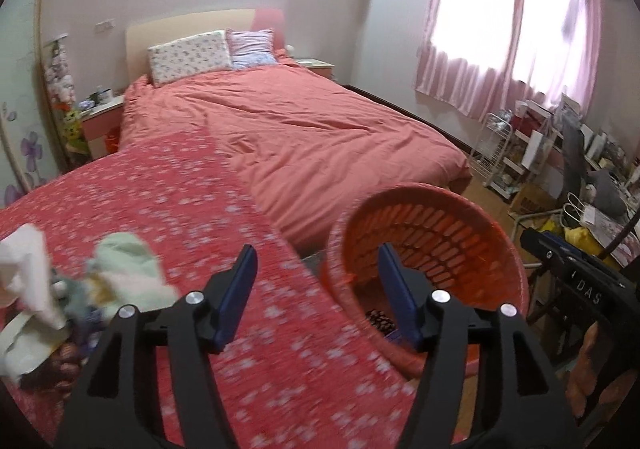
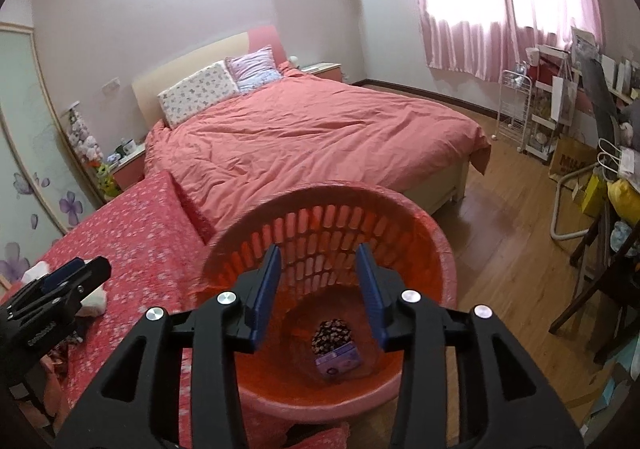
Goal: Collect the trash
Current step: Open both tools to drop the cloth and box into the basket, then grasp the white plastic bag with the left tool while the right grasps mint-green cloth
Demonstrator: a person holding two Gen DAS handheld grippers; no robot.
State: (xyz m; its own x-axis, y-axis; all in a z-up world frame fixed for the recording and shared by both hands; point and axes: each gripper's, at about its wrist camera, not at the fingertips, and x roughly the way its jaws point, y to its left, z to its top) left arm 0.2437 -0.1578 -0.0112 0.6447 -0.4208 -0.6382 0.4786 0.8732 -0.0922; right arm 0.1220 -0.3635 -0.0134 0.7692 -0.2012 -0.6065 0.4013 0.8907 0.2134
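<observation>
An orange slatted basket [image 2: 436,249] stands on the floor beside a red flowered cloth surface [image 2: 136,237]; it also shows in the left wrist view [image 1: 500,249]. A dark patterned packet with a purple end [image 2: 335,345] lies in its bottom. My right gripper [image 2: 318,269] is open and empty above the basket's mouth. My left gripper [image 1: 316,269] is open and empty over the cloth's edge. A pile of crumpled tissues and wrappers [image 1: 80,285] lies on the cloth left of the left gripper. The left gripper shows in the right wrist view [image 2: 76,269].
A bed with a salmon duvet [image 2: 320,137] fills the middle of the room. Wood floor [image 2: 500,217] lies right of the basket. A cluttered desk, bags and a white wire rack [image 2: 516,109] line the right wall under pink curtains. A nightstand [image 1: 100,121] stands left of the bed.
</observation>
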